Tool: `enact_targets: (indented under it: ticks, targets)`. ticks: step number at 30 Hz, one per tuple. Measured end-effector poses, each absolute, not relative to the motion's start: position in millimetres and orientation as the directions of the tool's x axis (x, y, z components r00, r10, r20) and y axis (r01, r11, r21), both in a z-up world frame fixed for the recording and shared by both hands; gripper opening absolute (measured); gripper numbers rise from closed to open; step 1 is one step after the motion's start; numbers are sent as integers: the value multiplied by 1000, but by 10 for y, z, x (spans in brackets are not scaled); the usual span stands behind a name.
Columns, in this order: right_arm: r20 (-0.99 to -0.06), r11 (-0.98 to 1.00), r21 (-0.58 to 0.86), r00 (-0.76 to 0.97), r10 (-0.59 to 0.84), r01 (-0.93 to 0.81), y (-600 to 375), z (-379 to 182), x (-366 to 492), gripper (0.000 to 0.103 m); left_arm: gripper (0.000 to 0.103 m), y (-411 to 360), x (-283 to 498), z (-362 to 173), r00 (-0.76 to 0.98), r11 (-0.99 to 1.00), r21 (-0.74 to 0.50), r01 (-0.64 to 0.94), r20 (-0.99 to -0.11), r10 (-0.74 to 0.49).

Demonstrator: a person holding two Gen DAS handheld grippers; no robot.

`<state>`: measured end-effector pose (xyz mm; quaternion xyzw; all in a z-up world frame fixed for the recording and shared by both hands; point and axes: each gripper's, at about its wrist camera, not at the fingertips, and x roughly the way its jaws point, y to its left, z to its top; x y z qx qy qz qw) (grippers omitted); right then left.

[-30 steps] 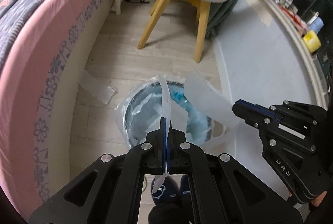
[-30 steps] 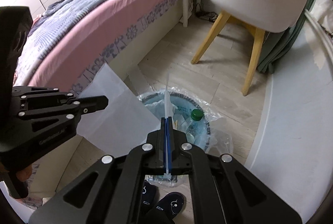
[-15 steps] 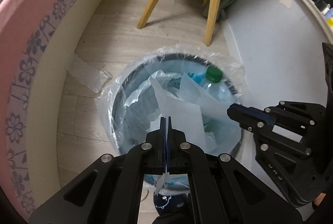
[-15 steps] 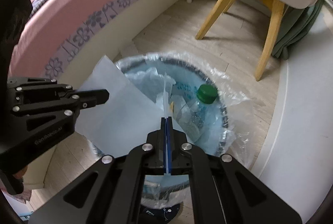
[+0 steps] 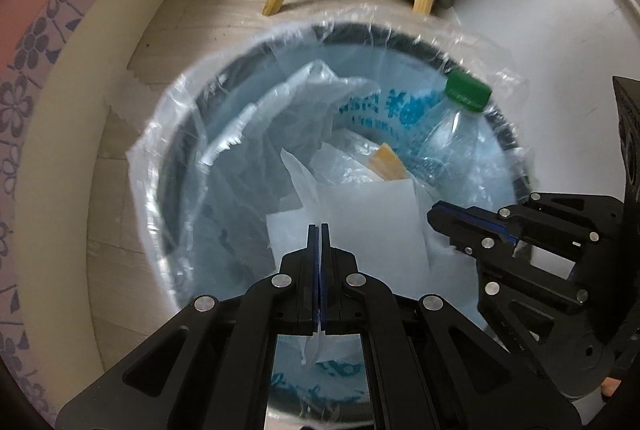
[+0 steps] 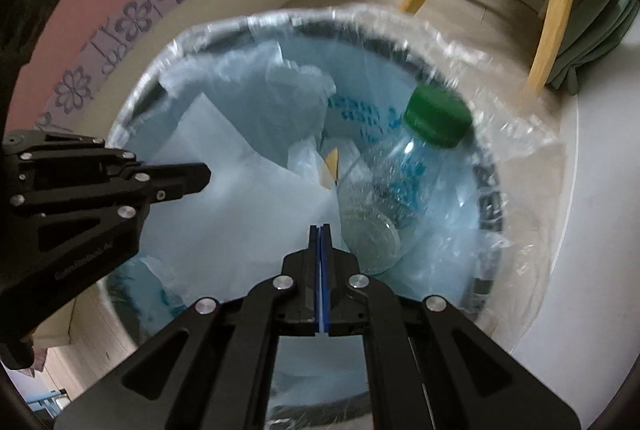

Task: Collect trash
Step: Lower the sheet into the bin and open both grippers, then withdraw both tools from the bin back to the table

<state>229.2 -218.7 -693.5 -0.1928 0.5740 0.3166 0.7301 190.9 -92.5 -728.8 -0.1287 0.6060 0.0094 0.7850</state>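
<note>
I have both claws clamped on one white paper sheet (image 5: 360, 226), left gripper (image 5: 319, 230) and right gripper (image 6: 320, 230), holding it inside the lined bin (image 5: 168, 134) beside the green-capped bottle (image 6: 404, 174); I judge only the release is left
</note>
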Motion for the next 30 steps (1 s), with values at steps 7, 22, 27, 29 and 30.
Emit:
enact_targets:
  ticks: [7, 22, 27, 29, 30]
  targets:
    - [-965, 711, 80, 124, 231, -698, -2212, -6999, 2321, 3, 0, -1001, 1941, -7332, 252, 969, -185, -161, -957, -141]
    - [-958, 710, 7, 200, 207, -704, -2299, -6576, 2212, 96, 89, -921, 1902, -6808, 288, 969, -156, -192, -953, -96]
    - [-945, 695, -39, 253, 207, -718, -2278, -6330, 2199, 96, 97, -950, 1864, -6608, 286, 974, -134, -185, -955, -77]
    - [-938, 696, -50, 274, 214, -716, -2277, -6201, 2207, 96, 97, -961, 1848, -6486, 299, 974, -132, -183, -952, -73]
    - [-935, 698, -54, 281, 215, -714, -2277, -6138, 2213, 96, 97, -953, 1844, -6424, 303, 974, -131, -184, -951, -70]
